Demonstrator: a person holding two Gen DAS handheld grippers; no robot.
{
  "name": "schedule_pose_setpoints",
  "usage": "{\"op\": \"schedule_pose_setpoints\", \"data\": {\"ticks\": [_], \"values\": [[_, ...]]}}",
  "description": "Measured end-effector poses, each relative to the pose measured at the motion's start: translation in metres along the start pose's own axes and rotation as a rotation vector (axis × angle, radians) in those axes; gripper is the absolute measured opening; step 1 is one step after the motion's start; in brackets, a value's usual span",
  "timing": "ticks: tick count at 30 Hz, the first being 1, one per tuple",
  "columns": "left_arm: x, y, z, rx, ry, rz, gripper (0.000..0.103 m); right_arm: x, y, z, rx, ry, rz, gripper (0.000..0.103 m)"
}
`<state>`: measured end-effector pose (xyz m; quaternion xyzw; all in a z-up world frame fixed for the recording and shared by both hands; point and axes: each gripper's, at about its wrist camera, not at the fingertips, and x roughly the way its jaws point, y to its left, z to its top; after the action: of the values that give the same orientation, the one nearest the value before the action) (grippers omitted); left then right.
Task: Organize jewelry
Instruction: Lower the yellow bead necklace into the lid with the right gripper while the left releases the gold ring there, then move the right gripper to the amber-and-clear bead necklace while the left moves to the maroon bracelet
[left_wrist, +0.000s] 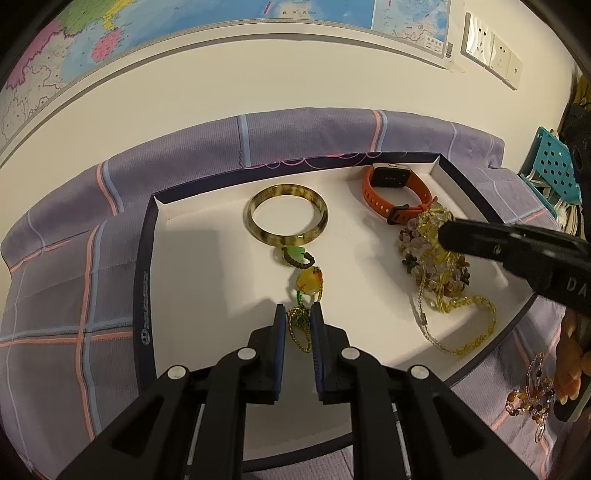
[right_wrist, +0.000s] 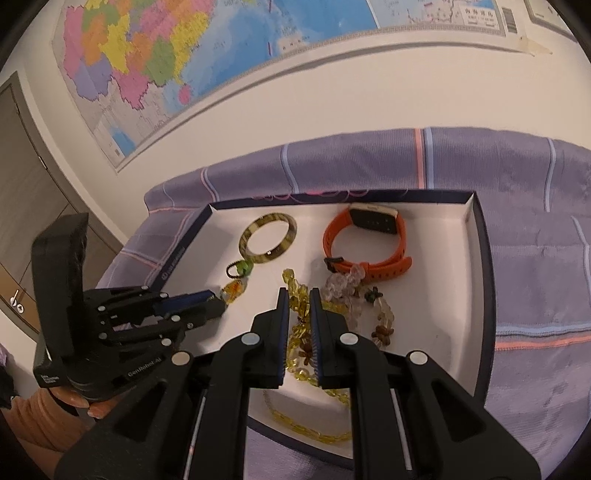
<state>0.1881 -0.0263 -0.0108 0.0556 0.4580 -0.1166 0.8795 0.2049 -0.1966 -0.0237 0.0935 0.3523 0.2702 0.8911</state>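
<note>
A white tray with a dark rim (left_wrist: 142, 280) (right_wrist: 484, 258) holds the jewelry. My left gripper (left_wrist: 298, 314) (right_wrist: 221, 304) is shut on the thin green-gold chain of a pendant necklace (left_wrist: 309, 282), whose yellow and green stones lie just ahead of the fingertips. My right gripper (right_wrist: 299, 306) (left_wrist: 443, 234) is shut on a yellow bead necklace (right_wrist: 295, 295) (left_wrist: 461, 306), which trails over the tray's near edge. A clear and brown chip-bead bracelet (right_wrist: 373, 299) lies beside it. Further back lie a striped amber bangle (left_wrist: 286, 214) (right_wrist: 267, 238) and an orange watch (left_wrist: 395, 188) (right_wrist: 365, 240).
The tray sits on a purple plaid cloth (left_wrist: 66, 295). Another beaded piece (left_wrist: 532, 398) lies on the cloth at the right, near a hand. A teal perforated basket (left_wrist: 550, 166) stands at the far right. A map (right_wrist: 166, 55) hangs on the wall behind.
</note>
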Motion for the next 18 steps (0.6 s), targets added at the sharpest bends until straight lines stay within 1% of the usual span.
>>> {"op": "schedule_pose_setpoints", "data": {"ticks": [2,7,9,11,13,15,18], "values": [[0.0,0.0,0.0,-0.001,0.001,-0.001,0.012,0.002,-0.001,-0.001,0.005,0.008,-0.006,0.013],[0.002,-0.001,0.002,-0.002,0.0,-0.005,0.021,0.005,-0.003,-0.004,0.014,0.023,-0.013,0.016],[0.003,-0.003,0.003,0.003,-0.001,-0.007,0.023,0.005,-0.003,-0.006,0.018,0.024,-0.015,0.024],[0.003,-0.002,0.002,0.005,-0.002,-0.007,0.025,0.003,-0.004,-0.007,0.024,0.024,-0.01,0.026],[0.003,-0.002,0.001,0.006,-0.004,-0.006,0.03,0.001,-0.004,-0.008,0.024,0.023,-0.01,0.03],[0.002,-0.001,0.001,0.005,-0.005,-0.009,0.031,-0.002,-0.004,-0.01,0.025,0.015,-0.011,0.034],[0.0,-0.001,-0.001,0.008,-0.009,-0.02,0.034,-0.009,-0.004,-0.012,0.029,0.006,-0.005,0.038]]}}
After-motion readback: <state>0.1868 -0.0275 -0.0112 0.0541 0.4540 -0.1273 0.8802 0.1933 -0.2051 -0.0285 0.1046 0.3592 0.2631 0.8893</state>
